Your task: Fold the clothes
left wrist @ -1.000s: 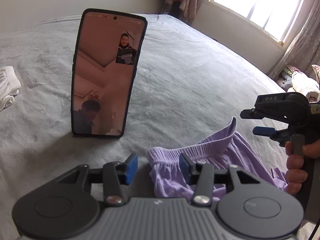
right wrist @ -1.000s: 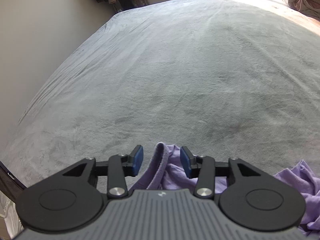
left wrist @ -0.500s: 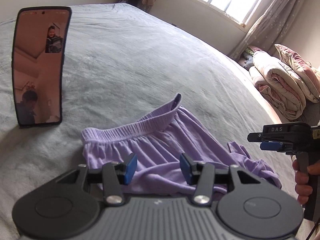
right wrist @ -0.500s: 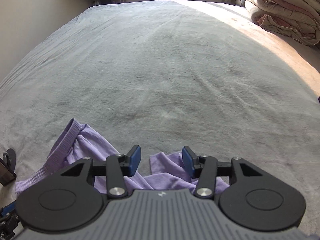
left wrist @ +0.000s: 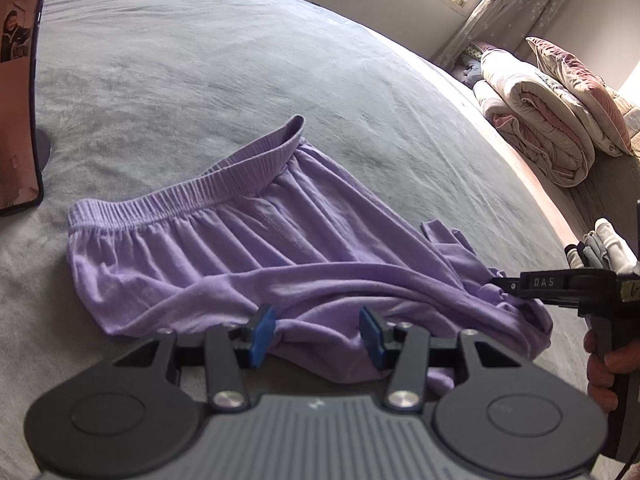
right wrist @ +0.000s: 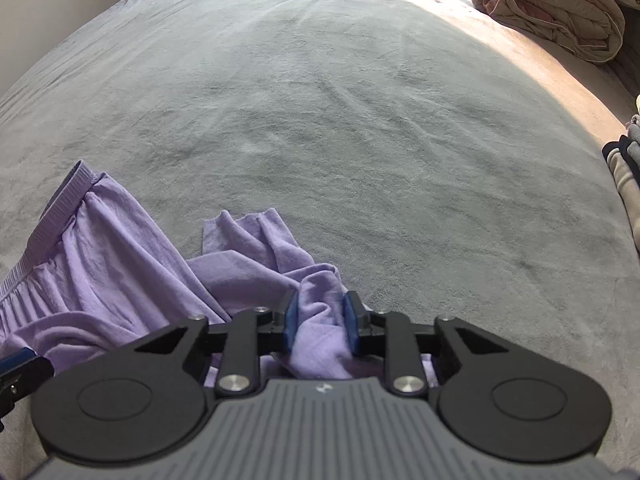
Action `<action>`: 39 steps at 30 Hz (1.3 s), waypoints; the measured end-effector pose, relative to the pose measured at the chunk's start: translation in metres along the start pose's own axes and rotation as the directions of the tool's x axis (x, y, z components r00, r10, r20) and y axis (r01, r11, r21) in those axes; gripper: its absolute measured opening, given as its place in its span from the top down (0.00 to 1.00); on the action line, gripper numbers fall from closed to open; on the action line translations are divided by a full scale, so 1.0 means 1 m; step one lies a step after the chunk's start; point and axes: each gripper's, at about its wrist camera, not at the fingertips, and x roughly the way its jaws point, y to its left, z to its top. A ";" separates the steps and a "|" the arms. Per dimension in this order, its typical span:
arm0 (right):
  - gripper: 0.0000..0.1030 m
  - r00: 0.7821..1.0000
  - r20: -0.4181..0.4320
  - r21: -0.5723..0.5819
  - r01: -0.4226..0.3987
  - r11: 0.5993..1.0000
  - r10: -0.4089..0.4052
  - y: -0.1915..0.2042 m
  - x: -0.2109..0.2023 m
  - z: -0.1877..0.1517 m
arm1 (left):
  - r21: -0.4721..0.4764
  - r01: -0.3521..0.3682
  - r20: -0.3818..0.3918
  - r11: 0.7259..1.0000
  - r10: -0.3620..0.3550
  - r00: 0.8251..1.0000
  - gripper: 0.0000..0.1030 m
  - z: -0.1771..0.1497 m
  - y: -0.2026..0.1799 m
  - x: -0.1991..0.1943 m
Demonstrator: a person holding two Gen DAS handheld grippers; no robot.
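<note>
1. Where the grey bed (left wrist: 200, 80) spreads out, one pair of purple shorts (left wrist: 248, 248) lies crumpled, waistband up.
2. Two grippers: the right gripper (right wrist: 319, 322) is closing, its pads pinching a bunched fold of a leg; the left gripper (left wrist: 316, 334) hovers with jaws apart over the hem.
3. Only the left view shows one phone (left wrist: 18, 92) and a hand (left wrist: 604, 372).

You see lilac shorts (left wrist: 280, 248): thin matt knit cloth, ribbed waistband. Bed cover (left wrist: 200, 60): grey plush fabric. Your gripper pads (right wrist: 290, 320): blue, rubbery-looking; housing matt ribbed plastic, shiny metal pivots. Phone (left wrist: 18, 92): glossy.
</note>
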 end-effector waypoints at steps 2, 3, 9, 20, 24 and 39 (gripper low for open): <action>0.87 1.000 0.027 0.003 -0.002 1.000 0.002 -0.006 -0.006 -0.004 | -0.001 0.001 -0.002 1.000 -0.001 1.000 0.53 -0.001 0.001 0.001; 0.88 0.999 0.039 0.008 0.001 1.000 -0.001 -0.010 -0.009 -0.005 | 0.001 0.001 -0.003 1.000 -0.001 1.000 0.53 0.000 0.001 0.001; 0.90 0.990 0.125 0.069 0.054 0.996 -0.063 -0.046 -0.043 -0.011 | 0.026 -0.004 -0.006 1.000 0.005 1.000 0.53 -0.002 -0.001 -0.001; 0.90 0.990 0.105 0.256 0.067 0.964 -0.097 -0.128 -0.088 -0.064 | 0.031 -0.007 -0.022 0.999 0.007 1.000 0.53 -0.004 0.000 -0.008; 0.90 0.993 0.078 0.321 0.055 0.946 -0.084 -0.146 -0.091 -0.080 | 0.011 0.007 -0.030 1.000 -0.007 1.000 0.53 -0.005 0.004 -0.012; 0.63 0.980 0.158 0.313 -0.169 0.934 0.125 -0.126 -0.111 -0.108 | -0.126 0.111 -0.004 0.986 -0.112 0.994 0.55 0.003 0.024 -0.026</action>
